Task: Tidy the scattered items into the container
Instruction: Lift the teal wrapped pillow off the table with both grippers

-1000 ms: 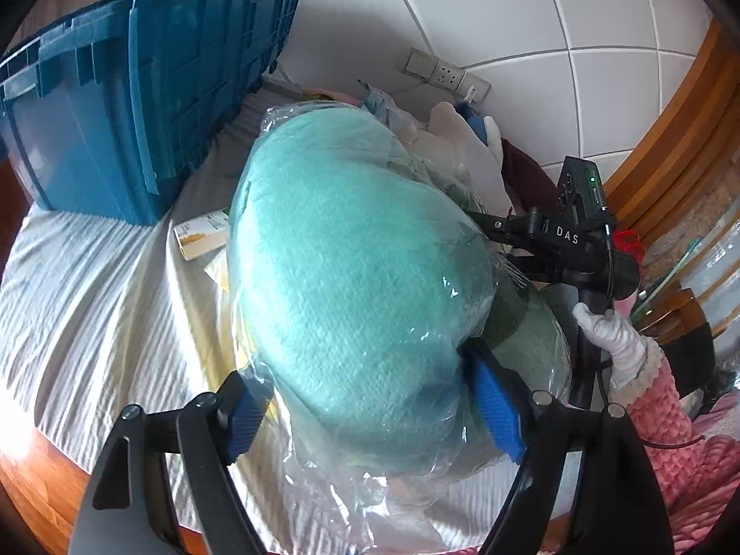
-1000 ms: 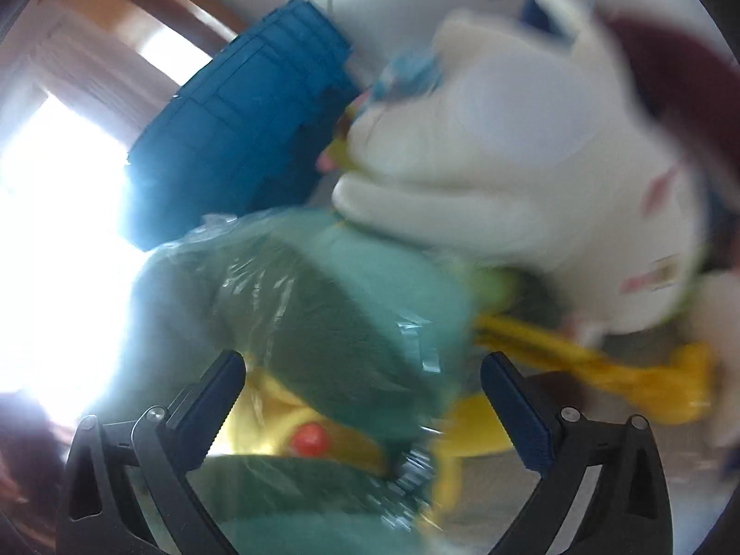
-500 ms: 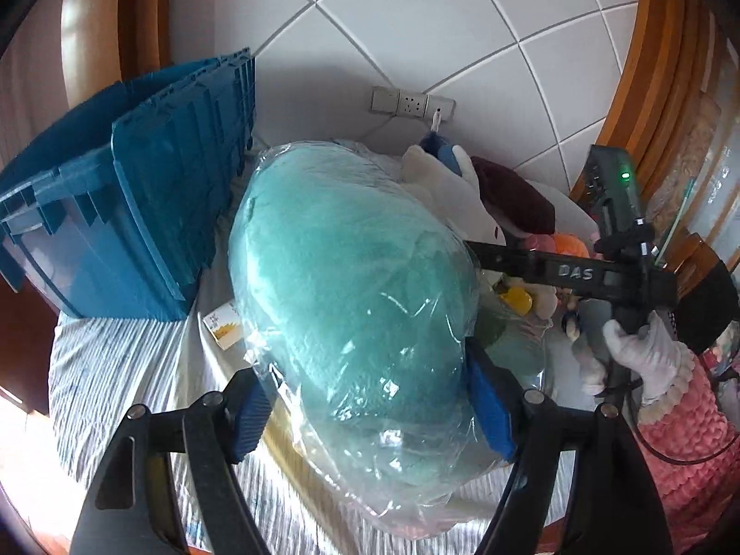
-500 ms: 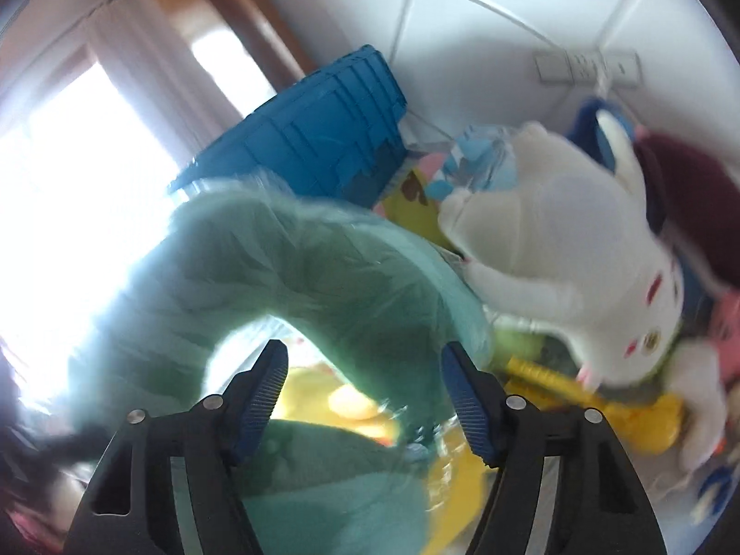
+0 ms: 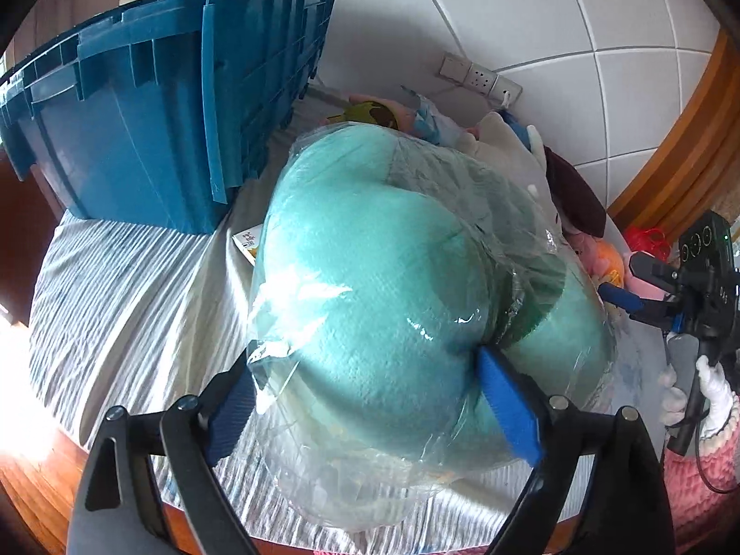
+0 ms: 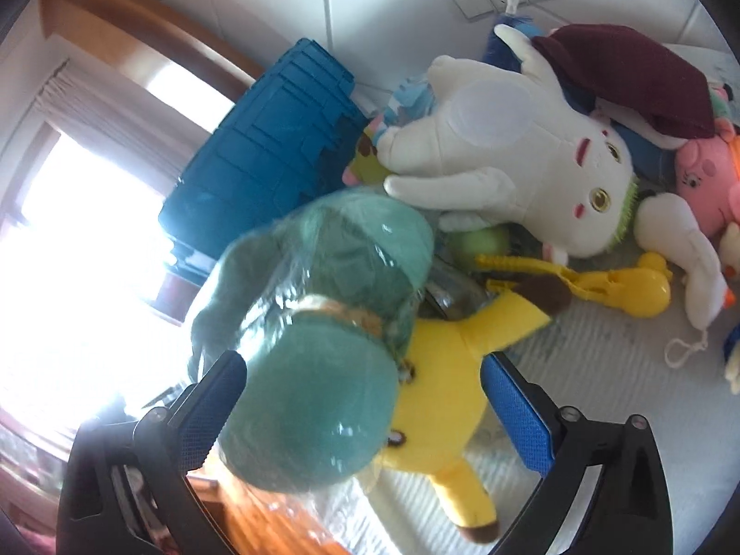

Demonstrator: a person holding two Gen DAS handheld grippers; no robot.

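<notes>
A big teal cushion (image 5: 379,277) wrapped in clear plastic fills the left wrist view, just right of the blue crate (image 5: 138,115). My left gripper (image 5: 370,409) straddles its near end. The jaws are opening, and both blue pads still touch the cushion's sides. In the right wrist view one rounded end of the cushion (image 6: 323,370) sits between the jaws of my right gripper (image 6: 356,416), close to the left finger. Those jaws are opening too, and the right pad stands clear of the cushion. Behind it lies a yellow plush (image 6: 444,384).
The crate (image 6: 268,152) stands on the striped bed sheet (image 5: 115,300) by the tiled wall. A white plush (image 6: 518,152), a maroon cloth (image 6: 624,74), a pink plush (image 6: 703,171) and a yellow plastic toy (image 6: 601,282) lie along the wall. A gloved hand (image 5: 712,384) holds the right gripper (image 5: 647,296).
The right jaws, narrowed around the cushion half a second ago, have spread wide, and that gripper has drawn back and up. The left jaws stand wider around the cushion than before.
</notes>
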